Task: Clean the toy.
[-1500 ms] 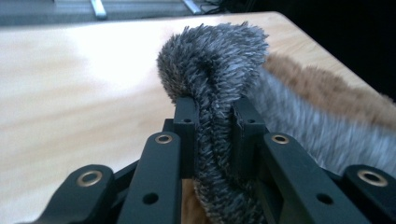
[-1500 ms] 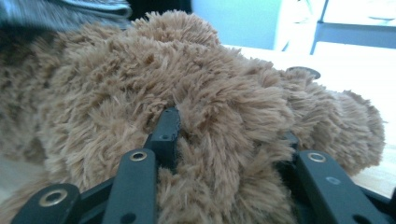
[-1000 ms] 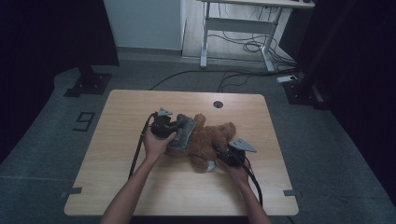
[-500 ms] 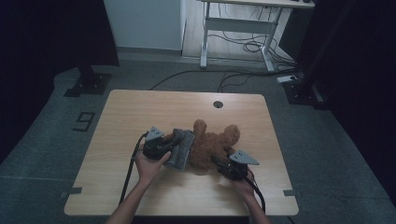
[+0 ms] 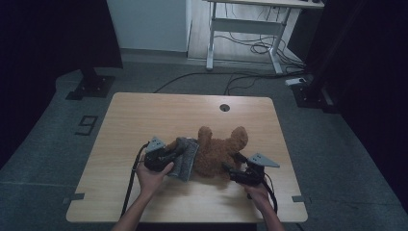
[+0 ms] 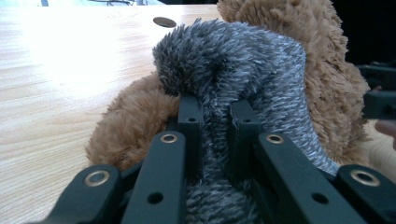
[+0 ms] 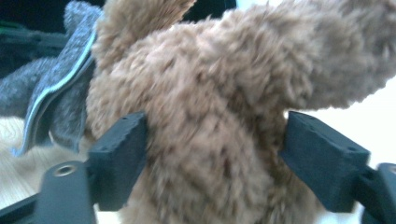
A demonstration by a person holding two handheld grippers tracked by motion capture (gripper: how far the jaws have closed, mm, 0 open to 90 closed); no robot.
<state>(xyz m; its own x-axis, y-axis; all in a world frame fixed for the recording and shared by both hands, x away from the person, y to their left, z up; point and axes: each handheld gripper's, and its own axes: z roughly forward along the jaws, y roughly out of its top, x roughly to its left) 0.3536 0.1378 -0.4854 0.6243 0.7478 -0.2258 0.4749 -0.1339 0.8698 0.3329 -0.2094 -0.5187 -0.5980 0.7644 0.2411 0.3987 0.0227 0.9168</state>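
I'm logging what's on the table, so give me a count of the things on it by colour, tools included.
Brown: 1, plush toy
Grey: 1, fuzzy cloth, pinched in the left tool
Black: 2, left tool and right tool, whose jaws have just been opening, with the toy between them
Total: 4

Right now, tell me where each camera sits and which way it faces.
High view: above the person's side, looking forward and down on the table; forearms and both hands show.
Left gripper view: on the left gripper, facing the grey cloth pinched in its fingers.
Right gripper view: on the right gripper, fingers wide around the teddy.
All three share teddy and cloth.
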